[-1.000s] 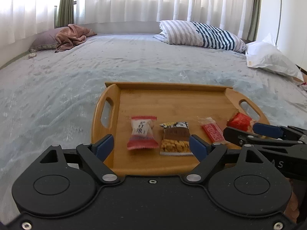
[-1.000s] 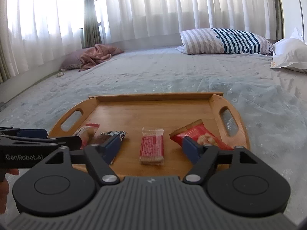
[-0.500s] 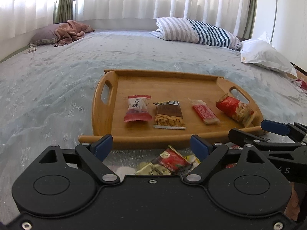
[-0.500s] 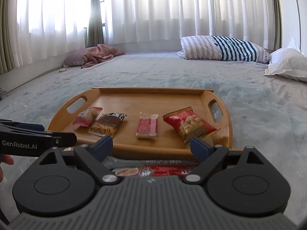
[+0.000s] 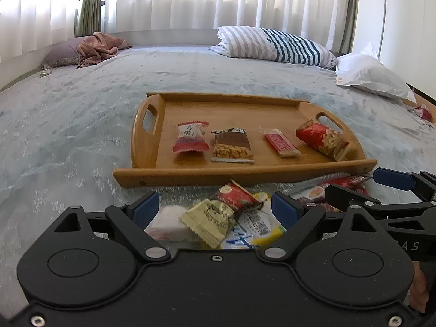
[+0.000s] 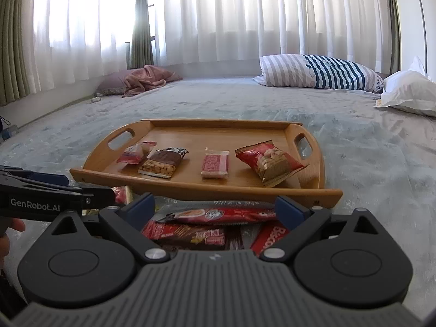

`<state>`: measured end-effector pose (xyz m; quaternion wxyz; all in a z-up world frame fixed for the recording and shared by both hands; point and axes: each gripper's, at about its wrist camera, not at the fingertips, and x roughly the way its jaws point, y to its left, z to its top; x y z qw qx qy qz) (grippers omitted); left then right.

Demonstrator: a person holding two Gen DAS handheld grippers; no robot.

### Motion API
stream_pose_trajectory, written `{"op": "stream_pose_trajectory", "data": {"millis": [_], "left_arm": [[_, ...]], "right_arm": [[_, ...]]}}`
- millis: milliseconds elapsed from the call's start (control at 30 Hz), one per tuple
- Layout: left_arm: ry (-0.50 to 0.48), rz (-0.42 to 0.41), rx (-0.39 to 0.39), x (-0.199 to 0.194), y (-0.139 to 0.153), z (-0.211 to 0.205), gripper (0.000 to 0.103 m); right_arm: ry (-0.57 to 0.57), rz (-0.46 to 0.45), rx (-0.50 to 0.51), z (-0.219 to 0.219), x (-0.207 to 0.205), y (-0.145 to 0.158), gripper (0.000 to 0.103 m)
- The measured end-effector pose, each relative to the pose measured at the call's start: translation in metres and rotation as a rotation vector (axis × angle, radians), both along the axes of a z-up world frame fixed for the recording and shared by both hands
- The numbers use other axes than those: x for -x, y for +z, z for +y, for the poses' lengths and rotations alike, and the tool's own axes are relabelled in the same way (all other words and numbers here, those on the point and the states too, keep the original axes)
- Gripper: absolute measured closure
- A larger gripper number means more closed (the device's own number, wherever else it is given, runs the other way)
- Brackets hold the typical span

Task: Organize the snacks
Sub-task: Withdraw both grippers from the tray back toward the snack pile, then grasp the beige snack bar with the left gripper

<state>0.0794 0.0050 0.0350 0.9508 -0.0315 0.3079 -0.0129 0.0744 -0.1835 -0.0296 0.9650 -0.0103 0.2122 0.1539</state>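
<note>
wooden tray (image 5: 148,147) mid-frame on the grey bedspread (image 5: 68,114), four snacks lined up in a row inside: red-and-white candy packet (image 5: 190,137) at left, brown peanut bar (image 5: 232,146) next, slim red wafer (image 5: 282,142), then crinkly red peanut bag (image 5: 321,138) tilted at right. loose pile below the tray's near edge: gold packet (image 5: 208,222), red packet (image 5: 236,194), long red stick pack (image 6: 218,214), red biscuit pack (image 6: 268,238). left gripper (image 5: 215,209) spread wide over the pile, holding nothing. right gripper (image 6: 215,207) same deal, gaping wide, empty.
</note>
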Motion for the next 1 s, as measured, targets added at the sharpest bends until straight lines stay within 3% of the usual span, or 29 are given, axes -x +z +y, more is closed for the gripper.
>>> {"op": "stream_pose_trajectory", "data": {"millis": [500, 800, 933, 1000], "left_arm": [[-0.005, 0.007, -0.003, 0.042, -0.012, -0.007, 0.014], [-0.032, 0.032, 0.011, 0.063, -0.020, -0.015, 0.014], [-0.089, 0.057, 0.045, 0.069, -0.023, -0.023, 0.032], [-0.094, 0.044, 0.014, 0.071, -0.025, -0.029, 0.037]], "right_arm": [[0.045, -0.007, 0.045, -0.002, 0.041, -0.015, 0.002], [0.029, 0.033, 0.033, -0.017, 0.055, -0.022, 0.002], [-0.004, 0.044, 0.036, -0.026, 0.059, -0.024, 0.002], [-0.020, 0.052, 0.034, -0.032, 0.059, -0.024, 0.002]]}}
